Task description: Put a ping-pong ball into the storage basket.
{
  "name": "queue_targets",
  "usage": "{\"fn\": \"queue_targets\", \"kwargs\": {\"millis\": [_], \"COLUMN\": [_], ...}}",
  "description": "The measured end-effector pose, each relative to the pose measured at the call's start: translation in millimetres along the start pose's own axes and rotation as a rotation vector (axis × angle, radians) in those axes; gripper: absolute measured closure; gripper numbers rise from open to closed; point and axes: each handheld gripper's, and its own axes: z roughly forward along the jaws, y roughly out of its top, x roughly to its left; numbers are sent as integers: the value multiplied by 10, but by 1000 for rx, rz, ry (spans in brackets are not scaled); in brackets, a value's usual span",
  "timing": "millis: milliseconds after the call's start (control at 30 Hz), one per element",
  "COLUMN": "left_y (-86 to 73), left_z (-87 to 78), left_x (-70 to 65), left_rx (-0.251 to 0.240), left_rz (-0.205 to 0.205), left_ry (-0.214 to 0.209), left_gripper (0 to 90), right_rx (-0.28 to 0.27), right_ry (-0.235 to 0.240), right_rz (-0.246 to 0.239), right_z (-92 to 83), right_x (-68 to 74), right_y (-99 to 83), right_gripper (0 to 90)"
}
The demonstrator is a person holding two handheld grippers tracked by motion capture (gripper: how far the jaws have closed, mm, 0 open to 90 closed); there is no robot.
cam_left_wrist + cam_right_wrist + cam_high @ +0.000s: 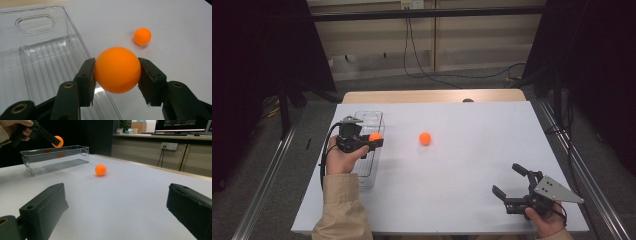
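My left gripper (375, 140) is shut on an orange ball (375, 136) and holds it above the right rim of a clear plastic bin (370, 122). In the left gripper view the held ball (117, 69) sits squeezed between both pads, over the long wall of the bin (47, 62). A second orange ball (425, 138) lies loose on the white table, seen too in the left gripper view (142, 36) and the right gripper view (100, 169). My right gripper (508, 180) stands open and empty near the table's front right corner, pointing toward the loose ball.
The white sheet (462, 165) covers the table, with a strip of bare wood (432, 96) at the far edge. Dark curtains flank both sides. Cables lie on the floor beyond the table. The bin's (53, 157) inside holds nothing.
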Motion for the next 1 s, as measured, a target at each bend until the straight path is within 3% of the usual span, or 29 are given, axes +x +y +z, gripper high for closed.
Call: {"fn": "queue_targets", "kwargs": {"millis": [1000], "left_y": [-72], "left_z": [-28], "left_x": [143], "left_rx": [-3], "left_rz": [-24], "left_ry": [53], "left_gripper": [509], "right_rx": [2], "right_ry": [5], "right_rz": [-3], "right_z": [4], "right_x": [5], "right_y": [0], "right_gripper": [23]}}
